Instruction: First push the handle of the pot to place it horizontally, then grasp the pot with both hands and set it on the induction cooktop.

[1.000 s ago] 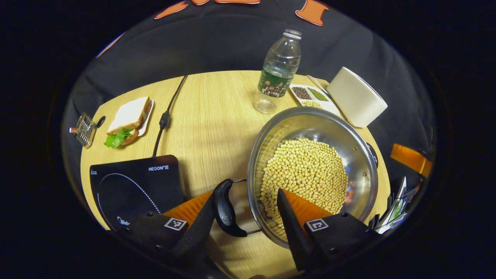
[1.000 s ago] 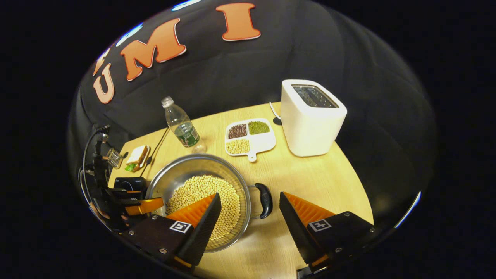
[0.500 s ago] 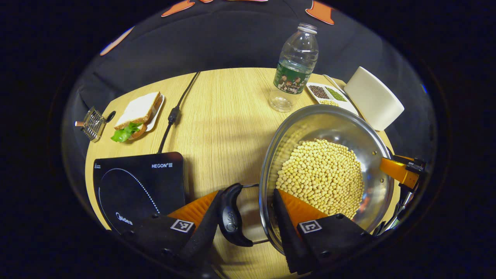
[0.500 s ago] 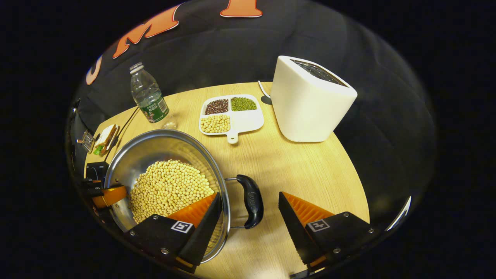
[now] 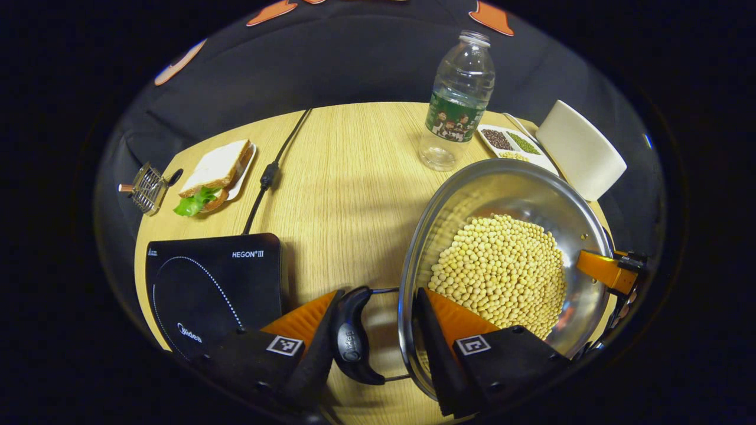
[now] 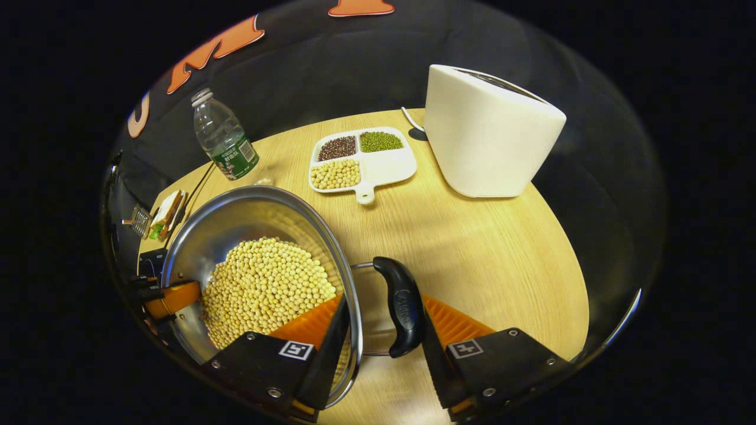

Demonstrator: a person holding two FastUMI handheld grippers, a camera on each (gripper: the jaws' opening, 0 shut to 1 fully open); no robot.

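In the left gripper view, the left gripper (image 5: pixel 375 330) straddles one black handle (image 5: pixel 352 345) of the bean-filled pot (image 5: pixel 508 277), one finger touching the handle and the other over the rim, and the induction cooktop (image 5: pixel 215 289) lies near on the table (image 5: pixel 348 189), by one sandwich (image 5: pixel 215 174) and one bottle (image 5: pixel 458 103). In the right gripper view, the right gripper (image 6: pixel 384 339) brackets the pot's other handle (image 6: pixel 401 307), narrowly parted; whether both fingers press, I cannot tell. One toaster (image 6: pixel 490 133) and one divided tray (image 6: pixel 363 162) stand beyond.

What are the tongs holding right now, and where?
The pot: left tongs bracket one side handle and rim, right tongs the other handle. Whether either grips cannot be told.
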